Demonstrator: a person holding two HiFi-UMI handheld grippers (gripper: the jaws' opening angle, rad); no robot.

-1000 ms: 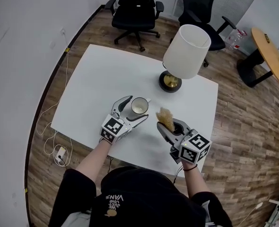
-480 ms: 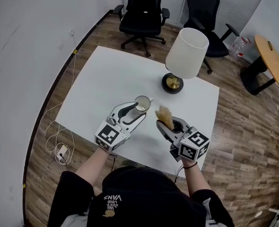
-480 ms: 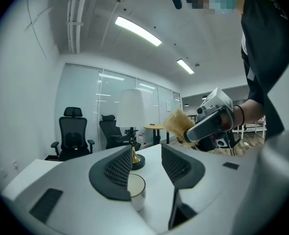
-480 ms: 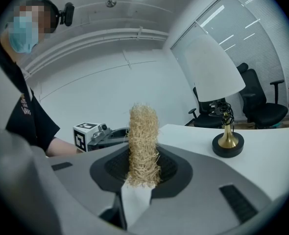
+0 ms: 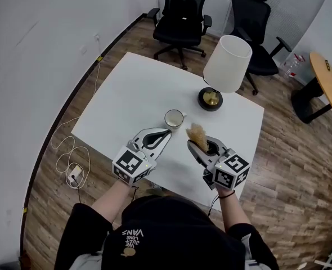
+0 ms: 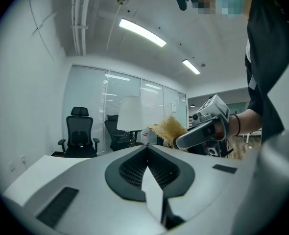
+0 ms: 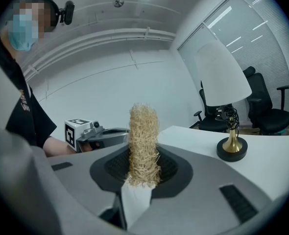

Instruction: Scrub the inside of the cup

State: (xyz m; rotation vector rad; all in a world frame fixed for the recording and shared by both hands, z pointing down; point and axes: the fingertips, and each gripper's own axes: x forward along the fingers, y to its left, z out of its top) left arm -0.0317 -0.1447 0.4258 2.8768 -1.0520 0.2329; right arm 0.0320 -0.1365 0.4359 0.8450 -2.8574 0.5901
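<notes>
A white cup (image 5: 173, 118) stands upright on the white table (image 5: 126, 94), its handle to the right. My left gripper (image 5: 165, 133) sits just short of the cup, jaws shut with nothing between them; its own view shows the jaws (image 6: 145, 147) closed and the cup out of sight. To the cup's right, my right gripper (image 5: 192, 143) is shut on a tan loofah scrubber (image 5: 197, 135), which sticks up from the jaws. The same scrubber (image 7: 143, 148) stands upright in the right gripper view.
A table lamp with a white shade (image 5: 227, 63) and a dark round base (image 5: 212, 99) stands behind the cup. Two black office chairs (image 5: 183, 16) are beyond the table. A cable and power strip (image 5: 74, 176) lie on the wooden floor at the left.
My left gripper stood open around the cup, then drew back toward me and closed empty. The cup stays on the table. The right gripper kept hold of the scrubber.
</notes>
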